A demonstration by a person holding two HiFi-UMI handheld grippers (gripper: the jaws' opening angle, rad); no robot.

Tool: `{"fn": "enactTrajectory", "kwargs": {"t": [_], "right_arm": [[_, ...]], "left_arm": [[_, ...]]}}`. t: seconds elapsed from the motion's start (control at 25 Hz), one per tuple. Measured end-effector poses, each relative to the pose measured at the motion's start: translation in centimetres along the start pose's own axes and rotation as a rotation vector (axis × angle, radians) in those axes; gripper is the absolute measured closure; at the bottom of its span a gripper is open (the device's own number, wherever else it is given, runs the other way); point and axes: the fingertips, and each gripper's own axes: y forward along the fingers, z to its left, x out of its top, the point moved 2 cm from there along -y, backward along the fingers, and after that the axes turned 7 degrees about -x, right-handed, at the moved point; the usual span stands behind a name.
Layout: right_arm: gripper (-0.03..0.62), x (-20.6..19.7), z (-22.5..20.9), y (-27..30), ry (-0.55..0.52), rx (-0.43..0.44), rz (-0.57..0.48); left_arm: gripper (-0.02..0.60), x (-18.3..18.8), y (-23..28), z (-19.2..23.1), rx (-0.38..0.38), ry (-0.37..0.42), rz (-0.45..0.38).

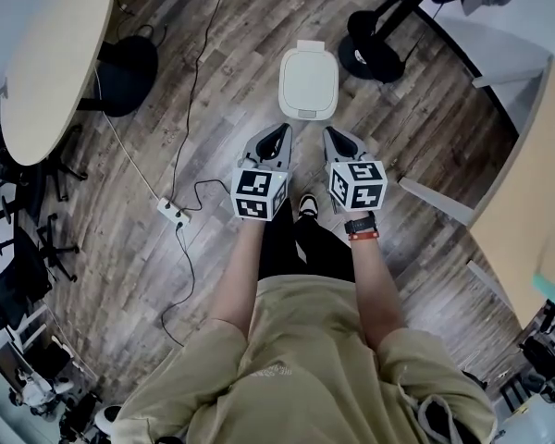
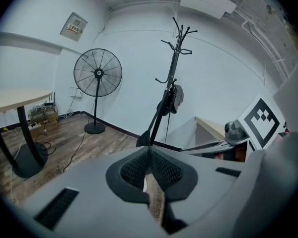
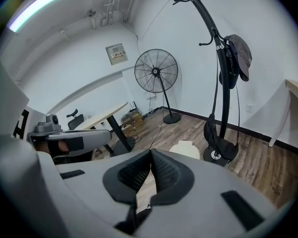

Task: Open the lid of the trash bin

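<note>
Head view, looking down on a white rounded plastic trash bin [image 1: 307, 109], lid [image 1: 307, 77] shut, on the floor [image 1: 425, 118] ahead. Holding left gripper [image 1: 279, 129] and right gripper [image 1: 331, 132] short of it, both clenched empty. Might skid off the smooth lid if prodded off-centre.

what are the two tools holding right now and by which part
Nothing is held. The left tool and the right tool are both shut with nothing between the jaws, and neither touches the trash bin.
</note>
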Motion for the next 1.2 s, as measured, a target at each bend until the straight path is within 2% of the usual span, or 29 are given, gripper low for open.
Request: {"fn": "enactTrajectory", "kwargs": {"t": [0.52, 1.2], "right_arm": [[0.577, -3.2, -2.2, 4.8, -0.033, 0.009, 0.086], [0.577, -6.9, -2.9, 11.7, -0.067, 0.003, 0.175]], "left_arm": [[0.558, -3.3, 3.7, 2.3, -0.014, -0.021, 0.049], [0.558, -7.5, 7.4, 6.2, -0.074, -0.027, 0.123]]}}
